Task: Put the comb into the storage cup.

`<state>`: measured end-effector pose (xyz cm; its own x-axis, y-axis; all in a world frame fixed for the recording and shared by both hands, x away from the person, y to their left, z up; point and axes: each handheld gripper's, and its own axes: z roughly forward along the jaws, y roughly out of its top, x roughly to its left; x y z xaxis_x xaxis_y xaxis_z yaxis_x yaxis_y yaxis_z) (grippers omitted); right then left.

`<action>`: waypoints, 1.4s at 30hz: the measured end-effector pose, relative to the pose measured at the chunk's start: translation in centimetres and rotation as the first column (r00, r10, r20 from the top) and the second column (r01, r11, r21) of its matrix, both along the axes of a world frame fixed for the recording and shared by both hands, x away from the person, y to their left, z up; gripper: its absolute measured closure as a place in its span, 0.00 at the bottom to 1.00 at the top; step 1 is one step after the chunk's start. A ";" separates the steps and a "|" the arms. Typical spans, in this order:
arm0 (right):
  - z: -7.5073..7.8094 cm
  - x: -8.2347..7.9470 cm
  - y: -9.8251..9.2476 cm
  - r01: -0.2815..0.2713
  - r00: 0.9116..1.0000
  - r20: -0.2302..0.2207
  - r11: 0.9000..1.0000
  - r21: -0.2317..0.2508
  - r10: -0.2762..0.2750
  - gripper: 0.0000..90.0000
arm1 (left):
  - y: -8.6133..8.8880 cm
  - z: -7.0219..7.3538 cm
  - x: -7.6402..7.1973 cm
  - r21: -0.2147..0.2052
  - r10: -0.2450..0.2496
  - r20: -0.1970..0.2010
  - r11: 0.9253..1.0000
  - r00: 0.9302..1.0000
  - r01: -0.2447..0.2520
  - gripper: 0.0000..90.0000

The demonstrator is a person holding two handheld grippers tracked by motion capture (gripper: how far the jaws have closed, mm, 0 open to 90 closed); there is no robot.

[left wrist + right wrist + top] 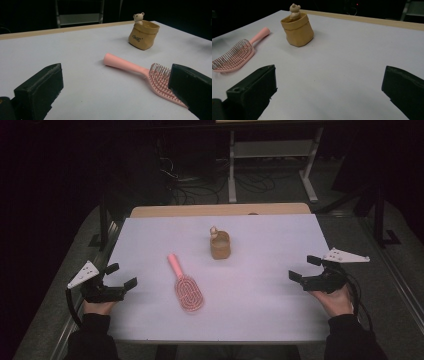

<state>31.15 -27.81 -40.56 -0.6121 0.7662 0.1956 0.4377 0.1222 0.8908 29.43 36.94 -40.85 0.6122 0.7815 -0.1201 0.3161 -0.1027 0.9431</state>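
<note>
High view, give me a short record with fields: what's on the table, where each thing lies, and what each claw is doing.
surface: white table
hairbrush: pink hairbrush lying flat, bristles up, handle pointing away from the person
pouch: tan paper pouch upright, beyond the brush, apart from it
toy: small bear figure peeking out of the pouch
left claw: left claw open, holding nothing, at the table's left edge
right claw: right claw open, holding nothing, at the right edge

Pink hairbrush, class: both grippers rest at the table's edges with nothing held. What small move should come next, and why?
Probably ease the left gripper toward the pink hairbrush. Its jaws stand open and empty, and the brush lies flat, bristles up, nearer to it than to the right gripper, which is also open. The tan pouch with the bear figure stands apart, farther back.
</note>
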 end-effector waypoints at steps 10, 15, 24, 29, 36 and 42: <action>-0.3 -0.3 -0.1 0.004 1.000 0.008 1.000 -0.002 -0.004 0.00 | 0.0 0.0 0.0 -0.002 -0.010 -0.005 1.000 1.000 0.010 0.00; -0.4 -0.4 -0.3 0.005 1.000 0.007 1.000 -0.001 -0.005 0.00 | 0.2 0.2 -0.1 -0.006 -0.001 -0.001 1.000 1.000 0.001 0.00; -0.5 -0.5 -0.3 -0.007 1.000 -0.004 1.000 -0.006 0.007 0.00 | 0.4 0.6 -0.4 -0.009 -0.003 0.004 1.000 1.000 0.003 0.00; -0.5 -0.5 -0.2 -0.005 1.000 -0.004 1.000 -0.015 0.005 0.00 | 0.6 0.9 -0.4 0.004 -0.010 -0.003 1.000 1.000 0.010 0.00; -0.5 -0.6 -0.2 0.002 1.000 0.004 1.000 -0.031 -0.001 0.00 | 0.7 1.7 -0.2 0.020 -0.033 -0.006 0.999 0.999 0.033 0.00; -0.6 -0.5 -0.2 0.001 1.000 0.000 0.999 -0.034 -0.001 0.00 | 0.5 2.2 0.1 0.035 -0.053 -0.012 0.998 0.999 0.054 0.00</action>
